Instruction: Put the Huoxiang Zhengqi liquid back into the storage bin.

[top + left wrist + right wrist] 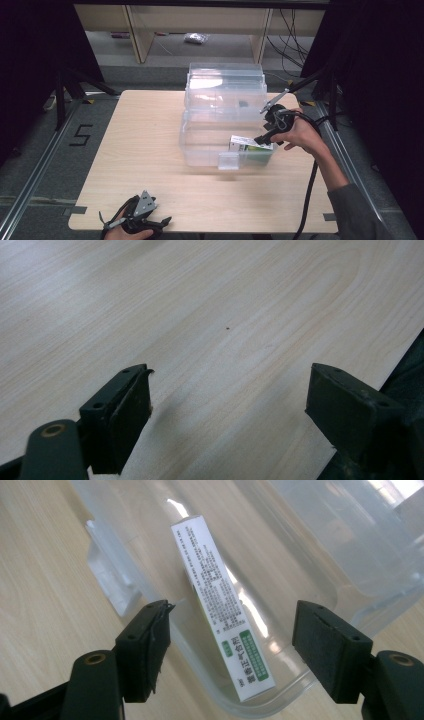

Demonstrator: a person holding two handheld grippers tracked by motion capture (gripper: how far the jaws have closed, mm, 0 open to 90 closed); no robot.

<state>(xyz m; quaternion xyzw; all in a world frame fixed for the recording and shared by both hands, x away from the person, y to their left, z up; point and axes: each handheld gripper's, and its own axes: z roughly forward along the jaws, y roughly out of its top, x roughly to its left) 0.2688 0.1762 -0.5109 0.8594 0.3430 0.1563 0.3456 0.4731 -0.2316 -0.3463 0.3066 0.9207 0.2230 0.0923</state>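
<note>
Left gripper [150, 220] sits at the bottom edge of the high view, lower left of centre, held in a hand [131, 231] at the near edge of the wooden surface [140, 145]. Grey three-cornered plate on top. In the left gripper view its jaws stand wide apart with bare wood grain between them, holding nothing.

Right gripper [262, 137] is right of centre in the high view, held in the right hand [300, 134], cable trailing down toward the bottom of the frame. It hangs over the right end of the clear plastic bin [200, 150]. Jaws wide, gripping nothing; in the right gripper view the box shows in the gap between them, apart from both.

Clear plastic bin sits mid-surface, its lid [225, 82] tipped up behind it at the far side.

White and green box [220, 605] lies inside the bin at its lower right corner in the high view. In the right gripper view it runs from upper centre to lower centre of the frame, printed text on the white face, green label at the near end. Print too small to read reliably.

Black curtains frame both sides of the high view.
</note>
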